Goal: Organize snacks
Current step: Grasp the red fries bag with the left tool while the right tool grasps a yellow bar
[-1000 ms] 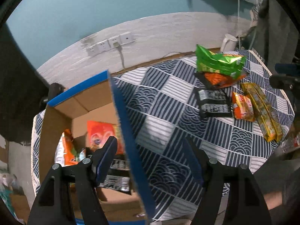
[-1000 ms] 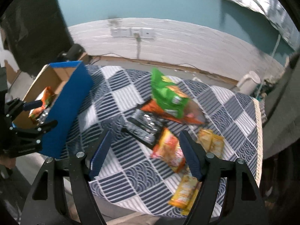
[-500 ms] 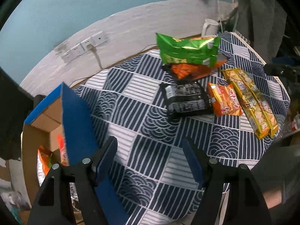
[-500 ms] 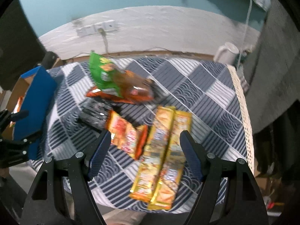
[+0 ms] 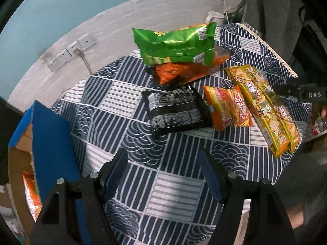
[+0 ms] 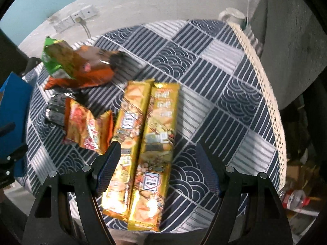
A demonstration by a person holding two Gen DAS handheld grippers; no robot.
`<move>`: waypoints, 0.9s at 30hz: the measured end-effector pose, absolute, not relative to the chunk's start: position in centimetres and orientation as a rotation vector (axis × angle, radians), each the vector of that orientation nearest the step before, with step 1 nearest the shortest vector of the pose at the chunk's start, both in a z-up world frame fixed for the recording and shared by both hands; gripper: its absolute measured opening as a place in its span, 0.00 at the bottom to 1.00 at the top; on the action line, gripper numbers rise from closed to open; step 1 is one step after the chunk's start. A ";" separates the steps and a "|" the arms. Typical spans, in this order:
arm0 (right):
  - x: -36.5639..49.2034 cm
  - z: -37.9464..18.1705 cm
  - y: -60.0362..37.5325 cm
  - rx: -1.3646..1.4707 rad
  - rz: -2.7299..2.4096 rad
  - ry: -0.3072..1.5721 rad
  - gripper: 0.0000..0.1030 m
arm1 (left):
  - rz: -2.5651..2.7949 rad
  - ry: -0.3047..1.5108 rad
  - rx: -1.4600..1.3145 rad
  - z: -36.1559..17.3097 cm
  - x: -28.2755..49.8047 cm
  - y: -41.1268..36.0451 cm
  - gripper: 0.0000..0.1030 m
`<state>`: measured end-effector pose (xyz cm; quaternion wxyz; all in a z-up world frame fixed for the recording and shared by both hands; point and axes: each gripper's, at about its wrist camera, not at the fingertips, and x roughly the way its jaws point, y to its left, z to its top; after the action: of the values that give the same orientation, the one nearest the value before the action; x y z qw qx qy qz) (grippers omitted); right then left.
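Two yellow packs (image 6: pixel 143 143), one green bag (image 5: pixel 175 45), one black pack (image 5: pixel 175 110); left gripper (image 5: pixel 163 175) and right gripper (image 6: pixel 157 163) agape, empty.

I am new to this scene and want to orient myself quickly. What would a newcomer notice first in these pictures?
First, the pile of bright snacks on the patterned tablecloth: a green bag lying on an orange bag, with a black packet and a small orange packet in front. Next, two long yellow packs lie side by side, partly between the open fingers of the right claw. At the left edge stands a blue box.
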<state>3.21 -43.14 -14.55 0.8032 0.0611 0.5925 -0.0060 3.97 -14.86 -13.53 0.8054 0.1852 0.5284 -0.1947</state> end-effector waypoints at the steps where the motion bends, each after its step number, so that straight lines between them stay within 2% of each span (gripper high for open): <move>1: 3.2 -14.8 -43.2 0.133 -0.012 1.275 0.74 | -0.421 1.138 0.392 -13.8 4.1 -15.1 0.71; 10: 3.2 -17.9 -43.2 0.123 -0.019 1.348 0.74 | -0.417 1.197 0.360 -15.6 5.1 -15.8 0.71; 27: 2.4 -19.4 -48.0 0.168 -0.097 1.349 0.74 | -0.458 1.216 0.337 -15.6 5.6 -19.6 0.72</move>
<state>2.37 -47.96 -19.42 0.7768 0.0776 0.6233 -0.0446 5.64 -19.57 -15.62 0.7831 0.1563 0.5634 -0.2120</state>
